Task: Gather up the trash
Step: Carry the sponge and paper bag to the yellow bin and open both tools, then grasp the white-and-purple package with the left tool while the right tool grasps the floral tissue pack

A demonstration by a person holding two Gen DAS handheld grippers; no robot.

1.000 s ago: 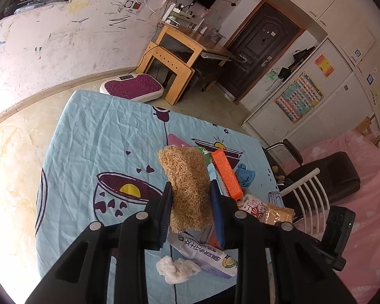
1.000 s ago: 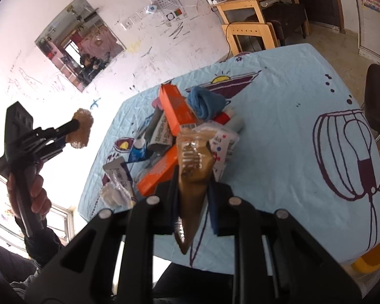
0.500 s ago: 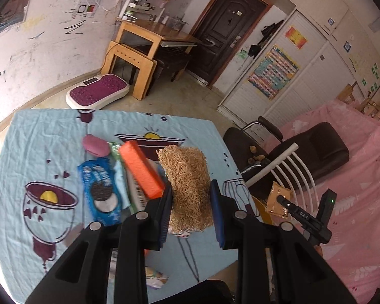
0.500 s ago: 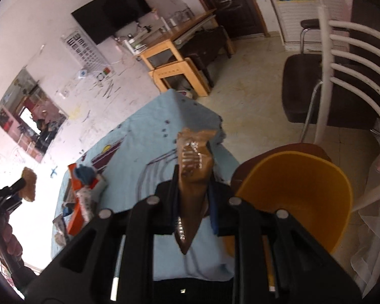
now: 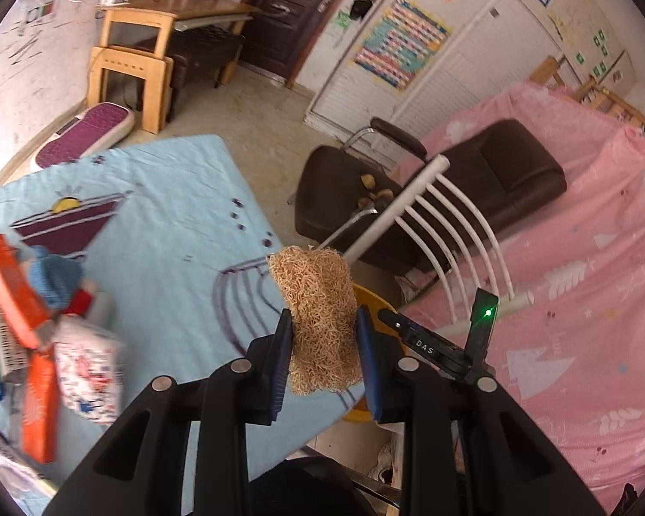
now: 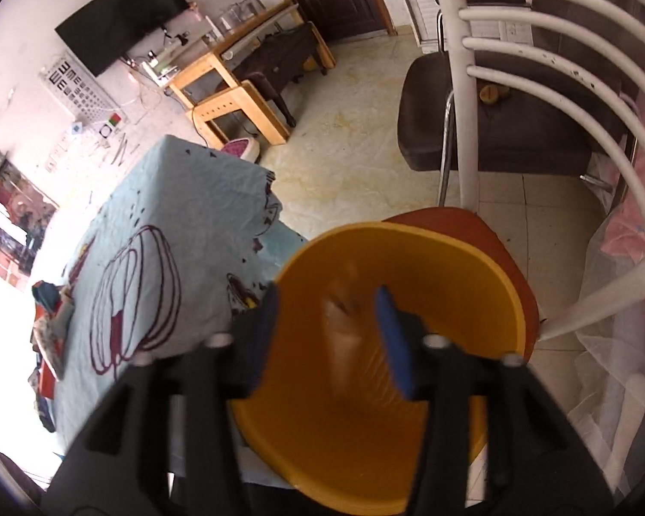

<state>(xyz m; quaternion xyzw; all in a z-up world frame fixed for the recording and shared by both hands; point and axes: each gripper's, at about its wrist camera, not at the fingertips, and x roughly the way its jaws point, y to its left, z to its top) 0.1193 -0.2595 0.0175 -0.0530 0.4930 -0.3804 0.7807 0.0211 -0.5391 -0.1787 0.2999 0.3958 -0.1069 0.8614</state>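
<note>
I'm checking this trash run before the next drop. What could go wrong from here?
1. The right gripper has just been opening above the yellow bin; the brown wrapper, a blur between its jaws, looks to be falling in but might catch on the rim.
2. The left gripper holds the loofah scrubber above the table's edge, not the bin; released here, it may miss.
</note>
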